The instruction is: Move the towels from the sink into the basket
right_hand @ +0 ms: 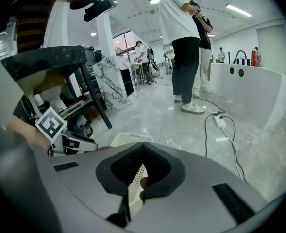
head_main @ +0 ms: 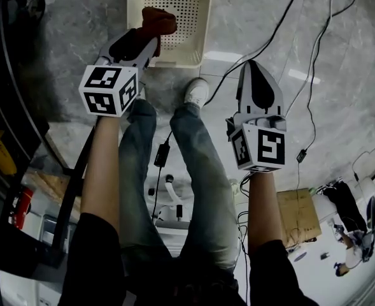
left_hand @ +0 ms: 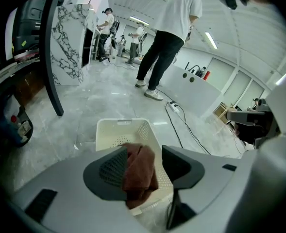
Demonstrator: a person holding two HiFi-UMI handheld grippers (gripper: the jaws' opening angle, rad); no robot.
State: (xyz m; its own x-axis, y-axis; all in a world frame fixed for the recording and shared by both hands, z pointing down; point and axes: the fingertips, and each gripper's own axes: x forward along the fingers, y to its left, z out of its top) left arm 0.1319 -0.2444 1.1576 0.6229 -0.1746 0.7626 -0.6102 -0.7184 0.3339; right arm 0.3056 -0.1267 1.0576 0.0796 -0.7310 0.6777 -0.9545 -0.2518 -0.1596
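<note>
Floor point(head_main: 340, 107): grey marbled tiles, crossed by black cables point(head_main: 273, 34).
Basket point(head_main: 135, 24): cream, perforated, set on the floor just ahead of a white shoe point(head_main: 197, 92).
Left gripper point(head_main: 149, 38): jaws spread above the basket; the towel is hung against one pad and is clear of the other.
Right gripper point(right_hand: 143, 147): jaws pressed together, empty, held beside the basket.
Towel point(left_hand: 140, 171): reddish-brown, bunched, over the basket's near part.
Cube point(head_main: 109, 89): black-and-white square markers are carried.

Black cables point(left_hand: 186, 133) cross the grey marble floor point(left_hand: 99, 96).
</note>
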